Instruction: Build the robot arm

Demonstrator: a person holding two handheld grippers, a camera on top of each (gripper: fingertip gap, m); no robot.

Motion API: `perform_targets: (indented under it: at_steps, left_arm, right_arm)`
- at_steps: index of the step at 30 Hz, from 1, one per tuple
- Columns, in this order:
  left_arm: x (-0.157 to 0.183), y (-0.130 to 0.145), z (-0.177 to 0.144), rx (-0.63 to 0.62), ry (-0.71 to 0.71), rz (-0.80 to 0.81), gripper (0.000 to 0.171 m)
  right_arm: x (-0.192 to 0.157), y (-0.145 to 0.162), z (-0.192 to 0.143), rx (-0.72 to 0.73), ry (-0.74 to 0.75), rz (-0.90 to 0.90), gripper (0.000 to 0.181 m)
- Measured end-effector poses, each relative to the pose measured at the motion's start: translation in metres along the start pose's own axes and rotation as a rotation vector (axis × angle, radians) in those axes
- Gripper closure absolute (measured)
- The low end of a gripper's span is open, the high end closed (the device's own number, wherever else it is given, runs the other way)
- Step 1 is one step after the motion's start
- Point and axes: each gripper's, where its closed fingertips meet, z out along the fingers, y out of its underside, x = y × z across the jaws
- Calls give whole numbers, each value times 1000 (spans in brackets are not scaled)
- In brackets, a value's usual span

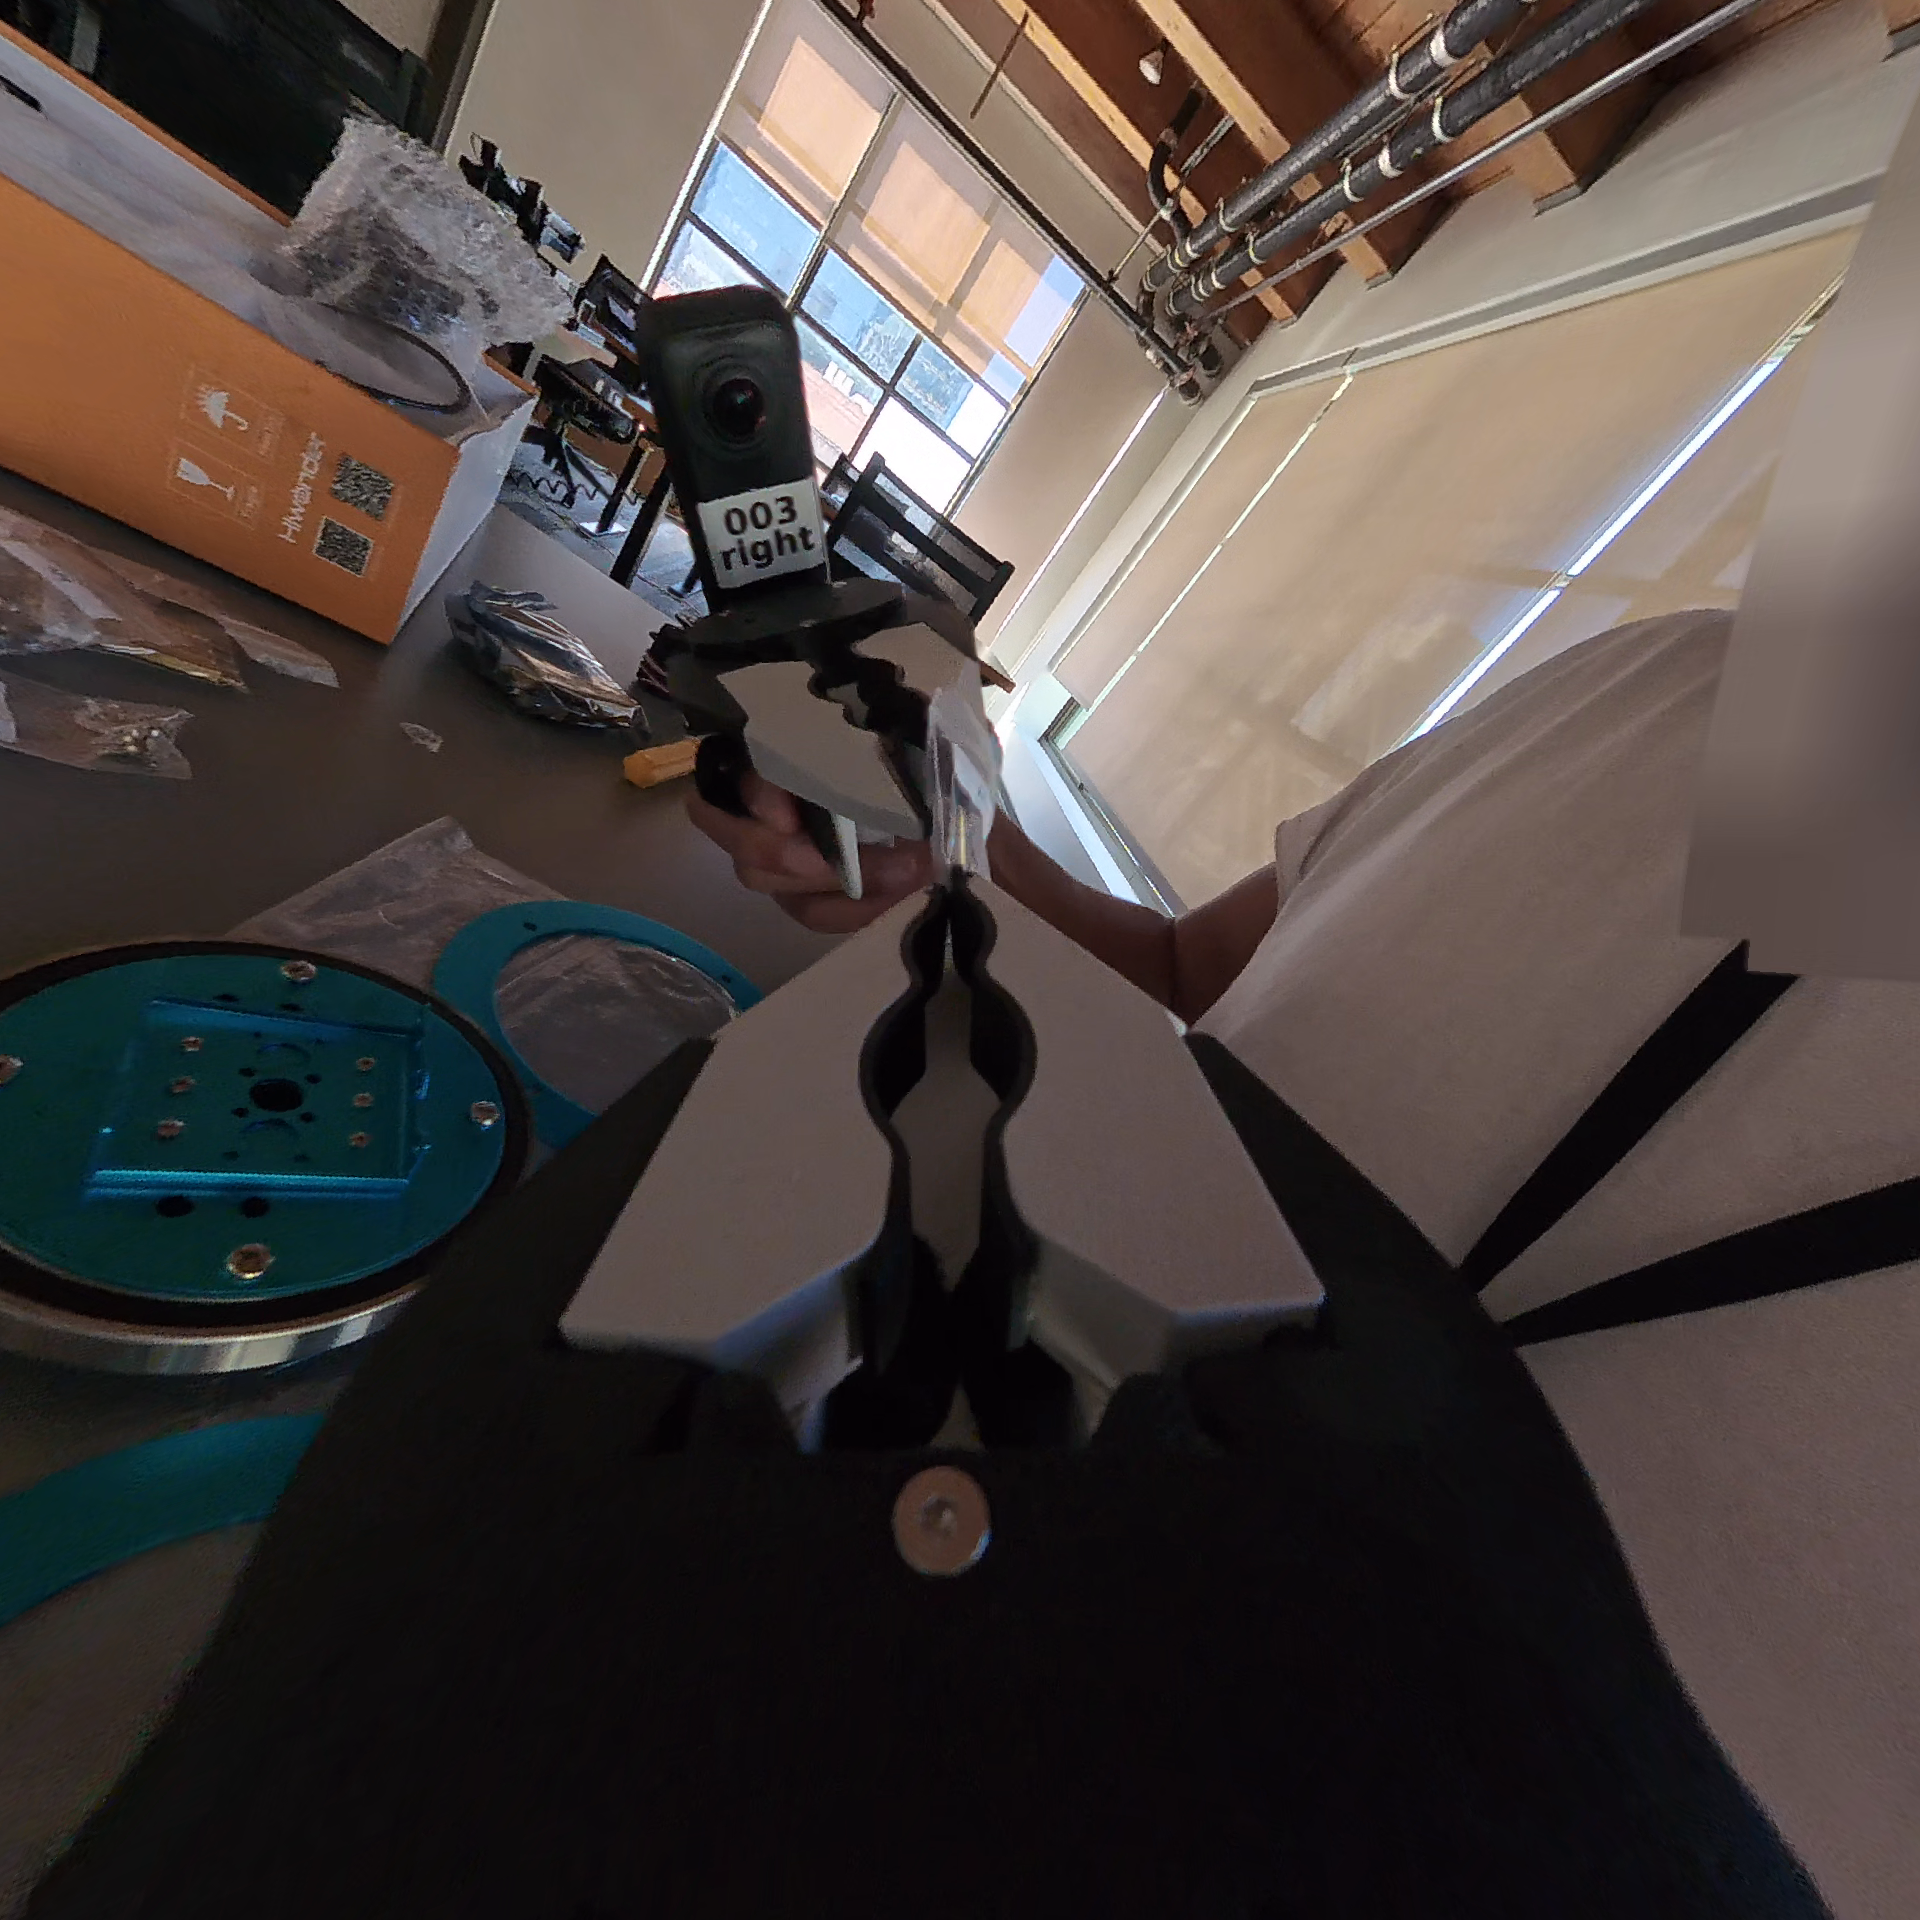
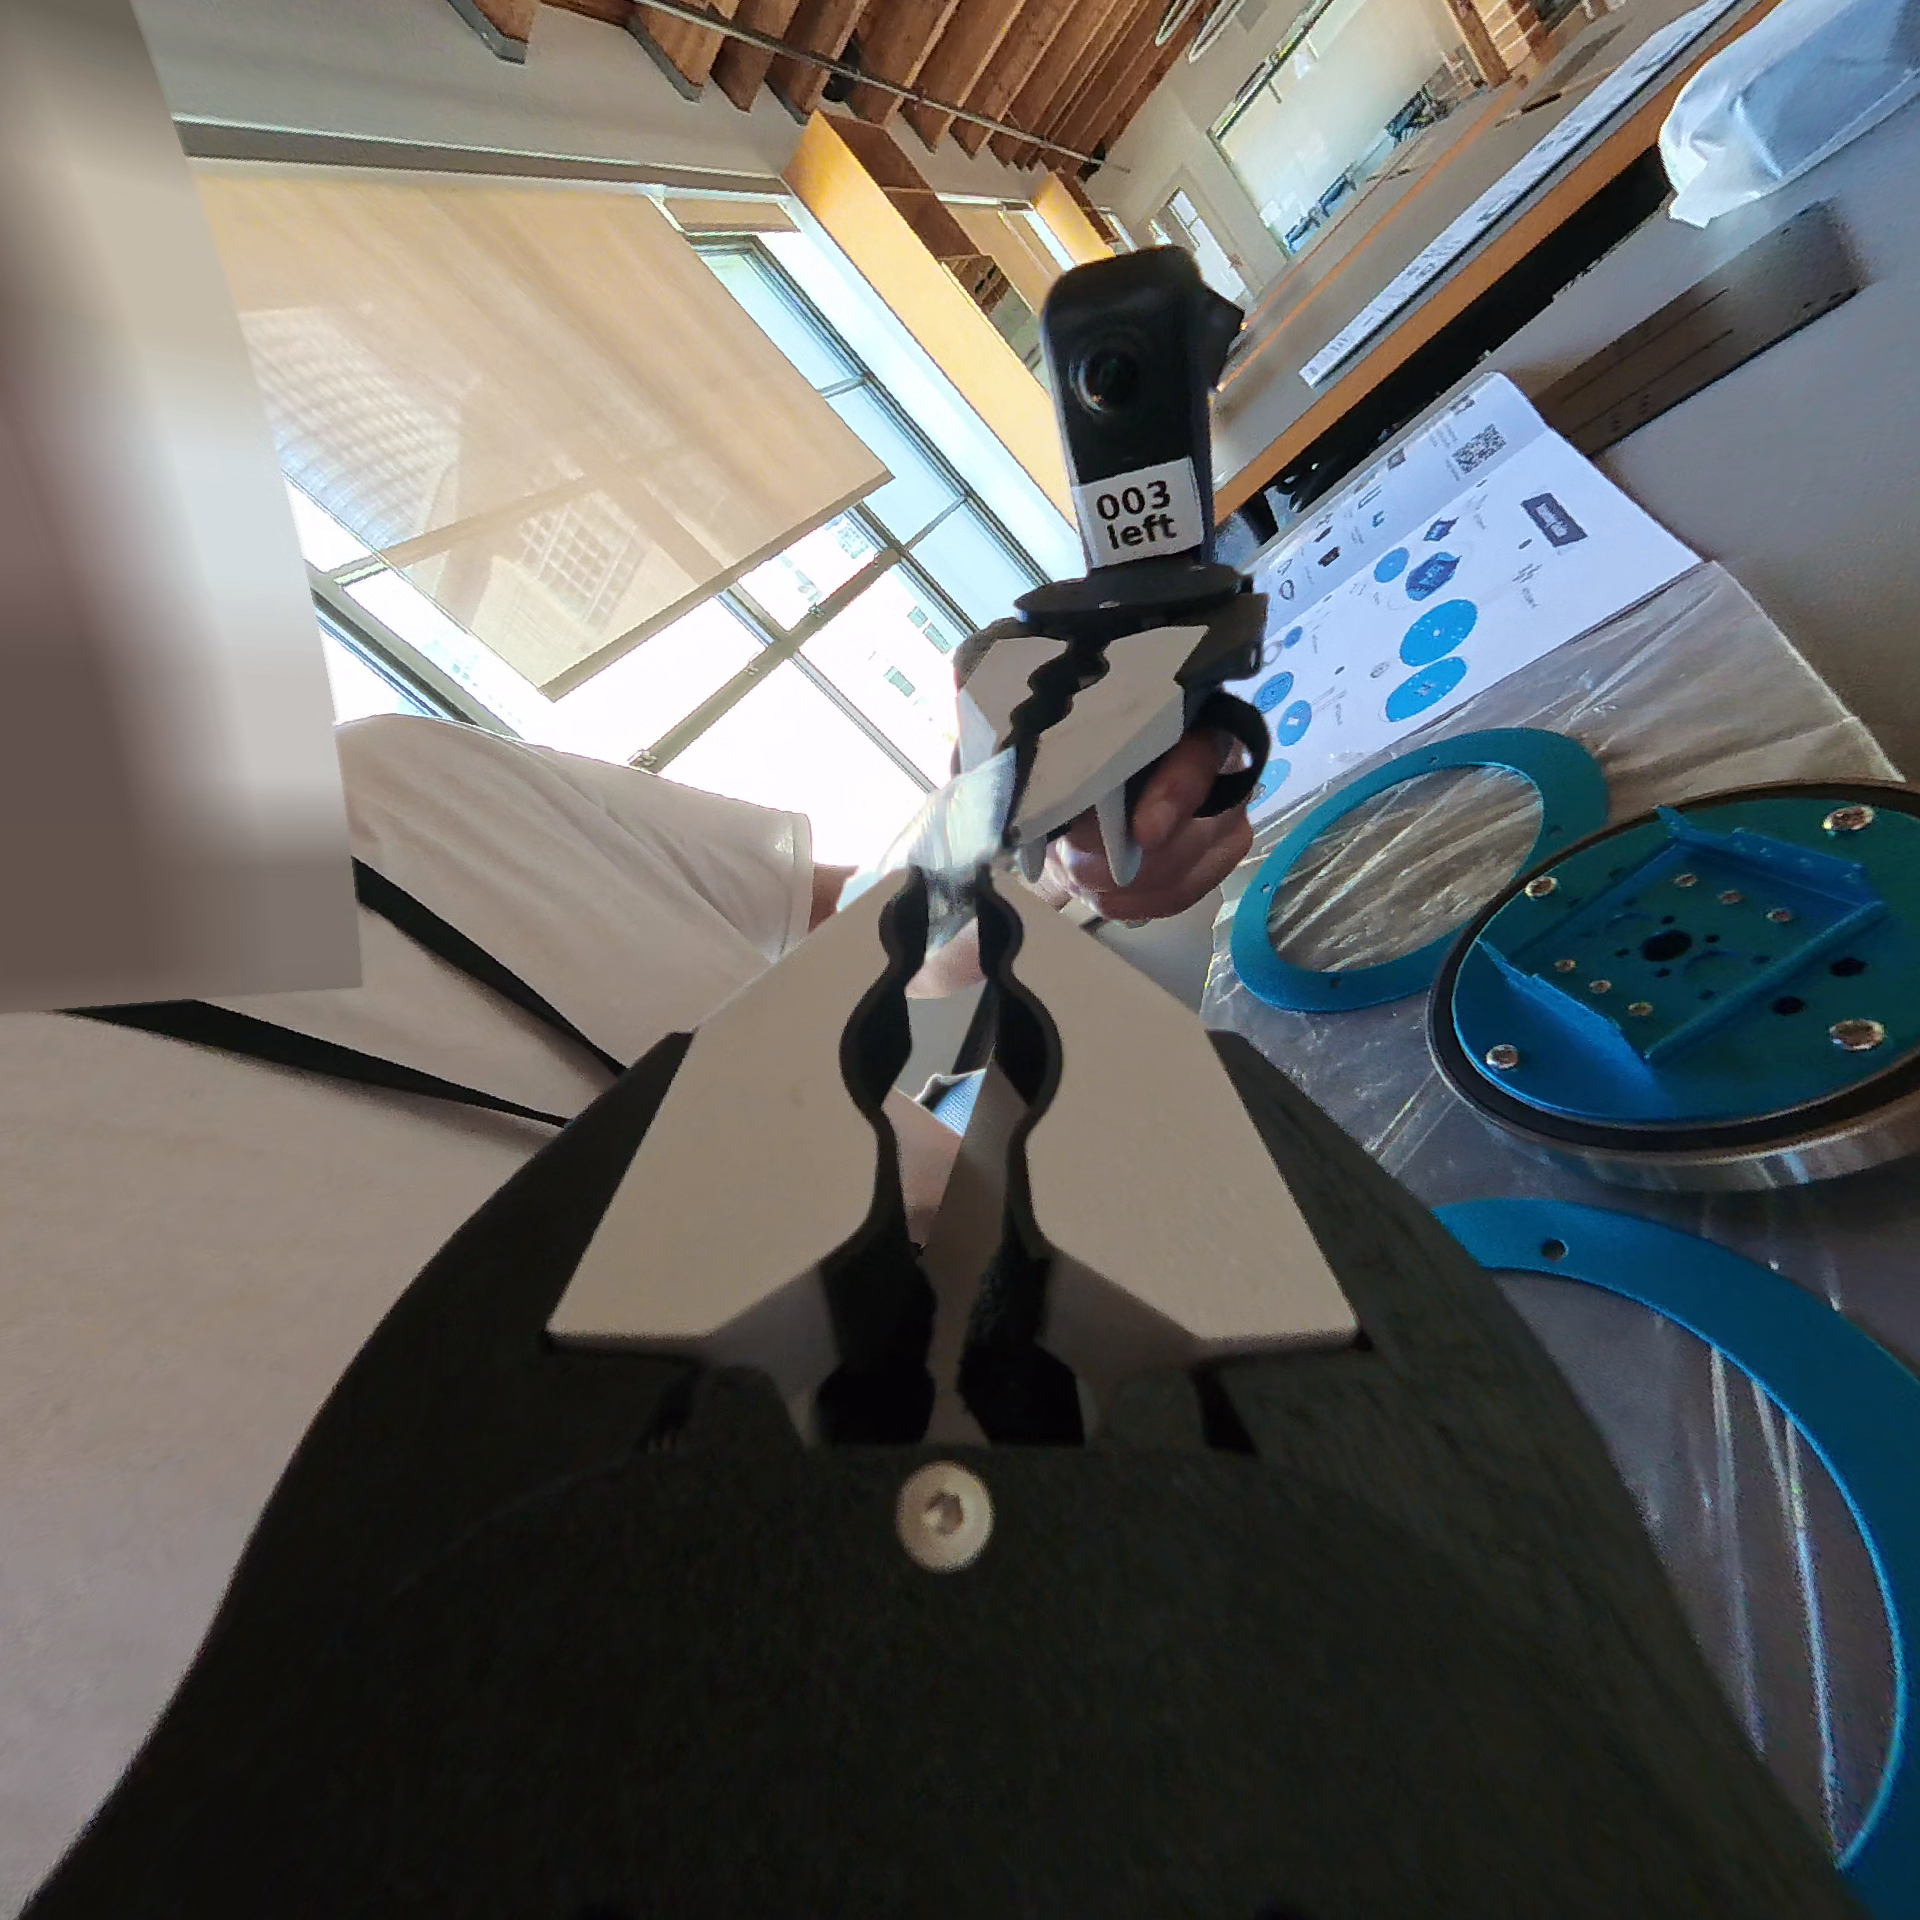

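Note:
Both grippers are raised above the table, tip to tip. A small clear plastic bag with small metal parts hangs between them. My left gripper is shut on the bag's lower end. My right gripper is shut on the other end. The right gripper also shows in the left wrist view, held by a hand. The left gripper also shows in the right wrist view, likewise held by a hand.
On the grey table lie a round blue plate with a square bracket on a silver ring, a blue ring on plastic film, and another blue ring. An orange box, small foil bags and an instruction sheet lie farther off. My two grippers' fingertips are within a few centimetres of each other.

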Motion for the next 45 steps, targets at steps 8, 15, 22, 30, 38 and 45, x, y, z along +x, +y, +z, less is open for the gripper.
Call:
perform_targets:
  at_steps: [8,15,22,30,38,45]
  left_arm:
    - [2,6,2,10,36,-55,171]
    - [2,7,2,38,38,-51,162]
    - [-5,16,7,-2,8,-50,160]
    - [-11,10,2,33,-27,-34,169]
    - [-10,6,2,52,-53,-4,169]
    - [-18,7,-4,-87,-172,73,169]
  right_arm:
    - [13,6,2,-37,84,-27,177]
    - [21,-3,2,40,122,19,177]
    - [19,-1,7,22,151,-22,177]
    - [18,5,7,-31,158,-32,177]
    - [17,4,7,-16,141,-27,177]
    - [28,12,-3,-81,212,-31,176]
